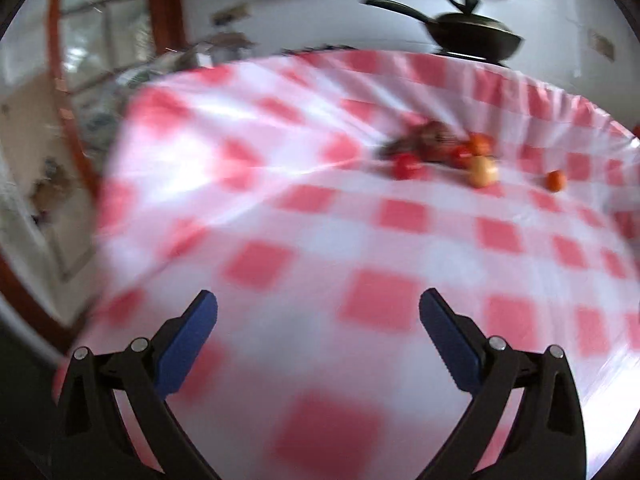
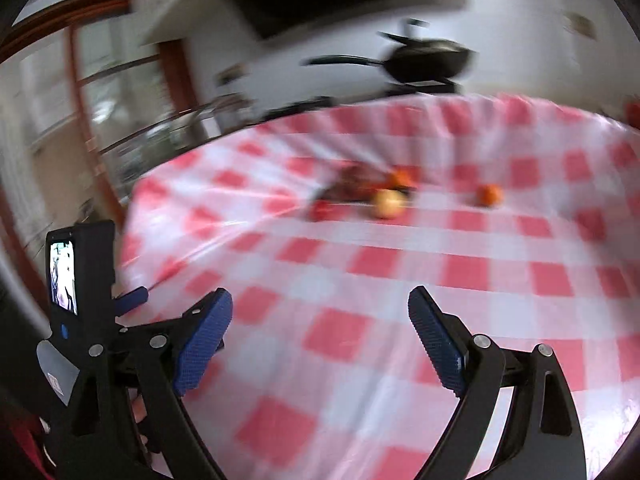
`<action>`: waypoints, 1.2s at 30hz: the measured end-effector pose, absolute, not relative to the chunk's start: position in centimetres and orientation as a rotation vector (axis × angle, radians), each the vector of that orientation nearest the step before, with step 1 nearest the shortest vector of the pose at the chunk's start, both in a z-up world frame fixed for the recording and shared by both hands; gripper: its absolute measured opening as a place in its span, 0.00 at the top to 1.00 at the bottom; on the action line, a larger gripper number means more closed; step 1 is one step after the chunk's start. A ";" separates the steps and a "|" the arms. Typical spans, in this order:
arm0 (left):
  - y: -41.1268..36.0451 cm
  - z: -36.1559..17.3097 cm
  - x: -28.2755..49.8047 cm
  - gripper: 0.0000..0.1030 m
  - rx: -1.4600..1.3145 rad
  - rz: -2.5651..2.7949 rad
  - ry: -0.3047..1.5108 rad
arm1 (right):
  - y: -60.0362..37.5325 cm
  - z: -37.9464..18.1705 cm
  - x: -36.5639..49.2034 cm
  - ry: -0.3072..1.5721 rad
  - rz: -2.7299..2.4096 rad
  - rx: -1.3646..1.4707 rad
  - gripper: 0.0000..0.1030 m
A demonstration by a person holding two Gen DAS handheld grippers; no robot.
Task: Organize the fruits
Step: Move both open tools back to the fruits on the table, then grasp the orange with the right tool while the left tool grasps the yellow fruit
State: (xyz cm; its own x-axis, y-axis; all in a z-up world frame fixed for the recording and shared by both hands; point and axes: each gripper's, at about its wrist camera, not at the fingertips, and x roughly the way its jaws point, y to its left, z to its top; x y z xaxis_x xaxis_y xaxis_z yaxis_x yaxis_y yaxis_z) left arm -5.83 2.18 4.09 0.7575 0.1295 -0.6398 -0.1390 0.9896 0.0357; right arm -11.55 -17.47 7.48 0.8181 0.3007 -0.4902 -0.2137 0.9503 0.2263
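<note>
Both views are blurred by motion. On a red-and-white checked tablecloth (image 1: pixel 304 248) far ahead lies a dark shallow basket (image 1: pixel 428 142) with red and orange fruit around it. A pale yellow apple (image 1: pixel 483 172) sits in front of it, a red fruit (image 1: pixel 405 166) to its left, and a small orange (image 1: pixel 556 181) apart to the right. My left gripper (image 1: pixel 318 304) is open and empty, well short of the fruit. In the right wrist view the basket (image 2: pixel 356 186), apple (image 2: pixel 387 204) and orange (image 2: pixel 489 195) show again. My right gripper (image 2: pixel 320 304) is open and empty too.
A black lidded pan (image 1: pixel 472 34) stands beyond the table's far edge, also seen as the pan (image 2: pixel 430 60) in the right view. A window with a wooden frame (image 1: pixel 68 92) is at the left. The left gripper's body with a small screen (image 2: pixel 64 276) shows at the right view's left edge.
</note>
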 end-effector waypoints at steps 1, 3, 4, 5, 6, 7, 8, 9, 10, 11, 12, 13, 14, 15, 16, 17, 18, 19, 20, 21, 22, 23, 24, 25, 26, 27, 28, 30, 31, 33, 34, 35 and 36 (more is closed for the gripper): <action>1.3 3.7 -4.5 0.02 -0.039 0.117 0.706 | -19.0 6.9 -10.5 0.561 0.233 0.191 0.16; -0.4 3.0 -2.2 0.02 -0.085 0.070 0.727 | -20.3 6.4 -9.8 0.580 0.196 0.224 0.16; -1.2 2.8 -1.1 0.02 -0.100 0.053 0.741 | -21.5 6.0 -9.2 0.597 0.170 0.251 0.16; -1.8 2.6 -0.3 0.02 -0.110 0.040 0.751 | -22.4 5.6 -8.6 0.612 0.150 0.272 0.16; -2.5 2.3 0.8 0.02 -0.120 0.023 0.763 | -23.1 5.3 -8.2 0.629 0.133 0.295 0.16; -2.7 2.4 1.3 0.02 -0.124 0.011 0.771 | -24.0 5.0 -7.4 0.650 0.113 0.328 0.16; -3.1 2.5 1.8 0.02 -0.128 -0.002 0.775 | -24.4 4.9 -7.0 0.662 0.103 0.349 0.16; -3.2 2.6 2.2 0.02 -0.134 -0.014 0.772 | -25.0 4.9 -6.2 0.675 0.096 0.368 0.16; -3.4 2.5 2.9 0.02 -0.143 -0.021 0.771 | -25.2 4.9 -5.9 0.676 0.091 0.371 0.15; -3.4 2.5 3.2 0.02 -0.149 -0.025 0.777 | -25.5 5.1 -5.3 0.677 0.077 0.366 0.15; -3.4 2.3 3.6 0.02 -0.161 -0.033 0.790 | -25.6 5.2 -4.6 0.679 0.061 0.355 0.16; -3.0 2.1 3.6 0.02 -0.188 -0.045 0.812 | -25.9 5.3 -3.6 0.692 0.039 0.339 0.16; -2.7 2.0 3.7 0.02 -0.211 -0.052 0.820 | -26.1 5.3 -2.9 0.702 0.025 0.330 0.16; -2.4 1.9 3.6 0.02 -0.238 -0.061 0.816 | -26.5 5.2 -1.9 0.707 0.004 0.326 0.16; -1.9 2.0 3.2 0.02 -0.273 -0.071 0.799 | -26.8 5.1 -1.3 0.707 -0.009 0.329 0.16; -1.6 2.0 3.0 0.02 -0.294 -0.076 0.786 | -27.2 4.9 -0.7 0.708 -0.024 0.333 0.16; -1.2 2.0 2.8 0.02 -0.328 -0.082 0.768 | -27.6 4.7 0.0 0.710 -0.039 0.337 0.16; -0.9 2.0 2.8 0.02 -0.347 -0.087 0.763 | -28.1 4.5 0.7 0.711 -0.058 0.344 0.16; -0.8 1.9 2.8 0.02 -0.362 -0.095 0.765 | -28.4 4.2 1.2 0.709 -0.075 0.351 0.16; -0.7 1.9 2.8 0.02 -0.372 -0.106 0.767 | -29.0 3.9 1.7 0.704 -0.098 0.361 0.16; -0.6 1.9 2.8 0.02 -0.378 -0.121 0.765 | -29.4 3.6 2.1 0.703 -0.111 0.368 0.16; -0.6 1.9 2.8 0.02 -0.379 -0.125 0.762 | -29.7 3.3 2.6 0.708 -0.123 0.377 0.16; -0.6 1.9 2.8 0.02 -0.379 -0.125 0.759 | -30.0 2.9 3.1 0.716 -0.132 0.384 0.16; -0.6 1.9 2.8 0.02 -0.384 -0.125 0.761 | -30.3 2.5 3.7 0.728 -0.144 0.389 0.16; -0.5 1.9 2.9 0.02 -0.388 -0.126 0.761 | -30.4 2.2 4.3 0.736 -0.153 0.390 0.16; -0.6 1.9 2.9 0.02 -0.387 -0.129 0.763 | -30.5 2.0 5.1 0.744 -0.161 0.383 0.16; -0.6 1.9 2.9 0.02 -0.383 -0.134 0.765 | -30.4 2.0 5.6 0.746 -0.163 0.375 0.16; -0.8 2.0 2.9 0.02 -0.371 -0.140 0.767 | -30.2 2.1 7.1 0.746 -0.169 0.344 0.16; -1.0 2.0 2.9 0.02 -0.361 -0.143 0.768 | -30.0 2.1 8.1 0.748 -0.174 0.322 0.16; -1.1 2.0 2.9 0.02 -0.355 -0.146 0.769 | -29.9 2.0 9.5 0.756 -0.179 0.302 0.16; -1.1 2.0 2.8 0.02 -0.354 -0.147 0.768 | -29.9 1.9 10.4 0.765 -0.189 0.293 0.16; -1.0 1.9 2.8 0.02 -0.356 -0.148 0.768 | -30.0 1.9 11.0 0.772 -0.194 0.291 0.16; -1.0 1.9 2.9 0.02 -0.357 -0.148 0.769 | -30.2 1.7 11.6 0.780 -0.196 0.293 0.16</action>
State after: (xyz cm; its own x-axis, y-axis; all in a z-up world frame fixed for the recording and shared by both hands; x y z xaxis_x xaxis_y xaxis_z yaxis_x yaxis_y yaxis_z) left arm 2.86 -1.03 1.93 0.7116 -0.2599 -0.6527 0.0016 0.9296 -0.3684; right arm 11.60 -30.18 1.71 0.6957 -0.0655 -0.7153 0.2804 0.9416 0.1865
